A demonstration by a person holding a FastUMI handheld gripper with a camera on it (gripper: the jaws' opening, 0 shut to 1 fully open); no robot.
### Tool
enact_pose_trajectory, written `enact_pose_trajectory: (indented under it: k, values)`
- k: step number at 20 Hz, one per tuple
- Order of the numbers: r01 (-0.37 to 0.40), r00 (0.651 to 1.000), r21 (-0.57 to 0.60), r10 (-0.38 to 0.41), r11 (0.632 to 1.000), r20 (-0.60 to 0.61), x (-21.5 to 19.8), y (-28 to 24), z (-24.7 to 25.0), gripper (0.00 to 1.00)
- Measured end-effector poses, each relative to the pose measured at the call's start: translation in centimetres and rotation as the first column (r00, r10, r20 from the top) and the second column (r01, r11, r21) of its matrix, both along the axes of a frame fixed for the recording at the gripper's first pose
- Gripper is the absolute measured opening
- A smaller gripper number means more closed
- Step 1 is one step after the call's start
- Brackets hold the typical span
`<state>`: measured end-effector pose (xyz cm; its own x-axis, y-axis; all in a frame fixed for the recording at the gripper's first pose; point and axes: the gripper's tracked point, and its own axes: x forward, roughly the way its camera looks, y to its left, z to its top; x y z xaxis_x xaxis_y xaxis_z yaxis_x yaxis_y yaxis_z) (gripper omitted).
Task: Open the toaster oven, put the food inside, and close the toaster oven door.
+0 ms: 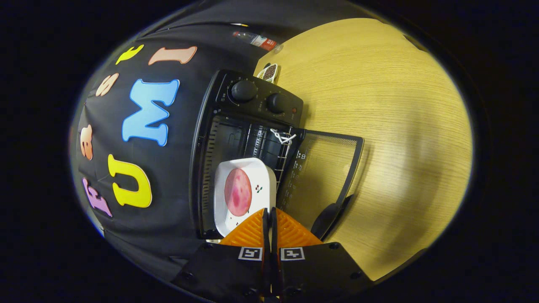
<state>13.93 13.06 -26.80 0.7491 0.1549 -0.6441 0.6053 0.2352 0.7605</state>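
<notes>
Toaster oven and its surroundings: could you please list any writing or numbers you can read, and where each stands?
Nothing can be read for certain.
Oven door: pale printed marks on the glass, too small to read.
Control panel: tiny marks around the knobs, unreadable.
Bottle: label blurred.
Gripper, shut on the plate: square coded tags, no words.

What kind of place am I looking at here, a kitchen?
More likely a staged booth than a kitchen: a toaster oven stands open on a bare wooden table against black cloth. The hand-held gripper is pinched on the rim of a white plate going inside.
</notes>
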Motion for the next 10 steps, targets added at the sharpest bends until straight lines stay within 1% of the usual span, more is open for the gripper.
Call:
enact_pose_trajectory:
  k: [2, 6, 10]
  values:
    - [0.027, 1.000, 0.009, -0.027, 1.000, -0.009, 0.7, 0.3, -0.3, 0.02]
    - [0.095, 0.995, 0.013, -0.095, 0.995, -0.023, 3.8, -0.2, -2.0, 0.02]
    - [0.142, 0.990, 0.044, -0.141, 0.989, -0.030, 5.6, 0.5, -2.8, 0.02]
